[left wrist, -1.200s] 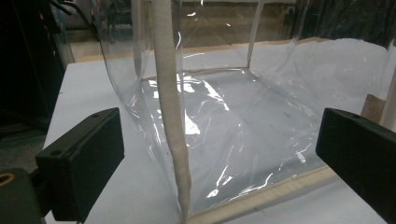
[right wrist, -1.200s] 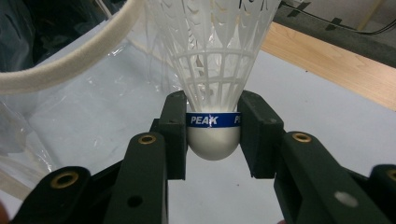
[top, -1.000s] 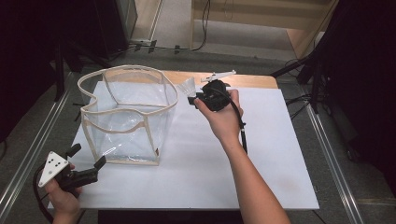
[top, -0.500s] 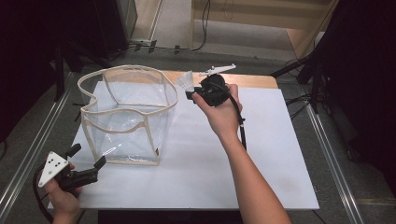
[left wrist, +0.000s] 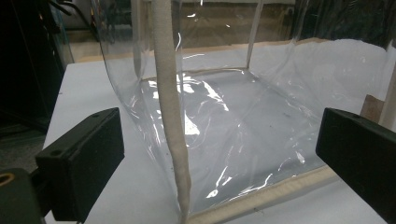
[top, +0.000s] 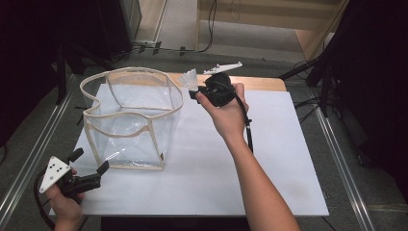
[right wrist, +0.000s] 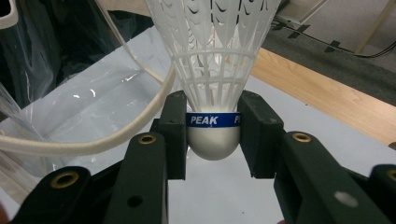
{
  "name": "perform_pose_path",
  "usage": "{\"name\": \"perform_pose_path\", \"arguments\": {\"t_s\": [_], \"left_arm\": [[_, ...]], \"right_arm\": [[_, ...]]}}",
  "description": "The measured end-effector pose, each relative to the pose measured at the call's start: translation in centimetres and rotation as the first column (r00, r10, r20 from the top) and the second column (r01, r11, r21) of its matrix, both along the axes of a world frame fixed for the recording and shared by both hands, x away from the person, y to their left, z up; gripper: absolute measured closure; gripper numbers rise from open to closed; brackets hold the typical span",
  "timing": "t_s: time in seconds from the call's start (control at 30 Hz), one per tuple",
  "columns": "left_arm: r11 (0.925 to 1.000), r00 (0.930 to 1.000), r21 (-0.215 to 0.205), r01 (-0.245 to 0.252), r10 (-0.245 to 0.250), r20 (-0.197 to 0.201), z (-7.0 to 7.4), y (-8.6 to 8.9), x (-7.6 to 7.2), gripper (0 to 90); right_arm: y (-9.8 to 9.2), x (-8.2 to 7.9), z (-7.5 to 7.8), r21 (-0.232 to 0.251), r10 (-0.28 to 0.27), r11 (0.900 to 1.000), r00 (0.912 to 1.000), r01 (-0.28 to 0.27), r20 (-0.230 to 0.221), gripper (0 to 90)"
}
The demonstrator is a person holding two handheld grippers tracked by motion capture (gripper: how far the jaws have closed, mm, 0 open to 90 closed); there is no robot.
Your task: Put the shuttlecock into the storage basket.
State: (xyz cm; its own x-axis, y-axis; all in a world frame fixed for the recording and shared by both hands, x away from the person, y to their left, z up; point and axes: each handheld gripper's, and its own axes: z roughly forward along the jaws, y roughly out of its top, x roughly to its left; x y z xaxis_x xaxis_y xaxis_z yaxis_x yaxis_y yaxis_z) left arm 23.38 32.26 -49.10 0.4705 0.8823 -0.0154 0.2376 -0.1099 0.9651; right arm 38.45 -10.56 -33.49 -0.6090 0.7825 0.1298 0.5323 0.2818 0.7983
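Carrying a white plastic shuttlecock [right wrist: 215, 81] pinched at its cork, the right gripper [right wrist: 214, 133] has edged toward the clear soft-walled bin [top: 130, 120] at the board's far-left corner; left gripper [top: 89, 175] waits, jaws spread.

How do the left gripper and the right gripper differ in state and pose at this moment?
The right gripper is shut on a white shuttlecock; the left gripper is open and holds nothing. The right one is raised beside the clear bag's rim; the left sits low at the bag's near corner. Both have black jaws.
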Motion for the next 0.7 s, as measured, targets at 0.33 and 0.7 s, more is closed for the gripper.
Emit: {"name": "perform_pose_path", "arguments": {"t_s": [0.33,0.7], "left_arm": [[1.0,1.0,0.001,0.001,-0.001,0.0,0.0,-0.01,0.0,1.8],[1.0,1.0,-0.001,0.0,0.0,-0.001,0.0,0.01,0.02,1.8]], "right_arm": [[0.28,0.09,0.41,0.0,0.008,1.0,1.0,-0.008,0.006,63.3],[0.89,0.19,0.76,0.003,0.019,1.0,0.9998,-0.019,0.011,63.3]]}}
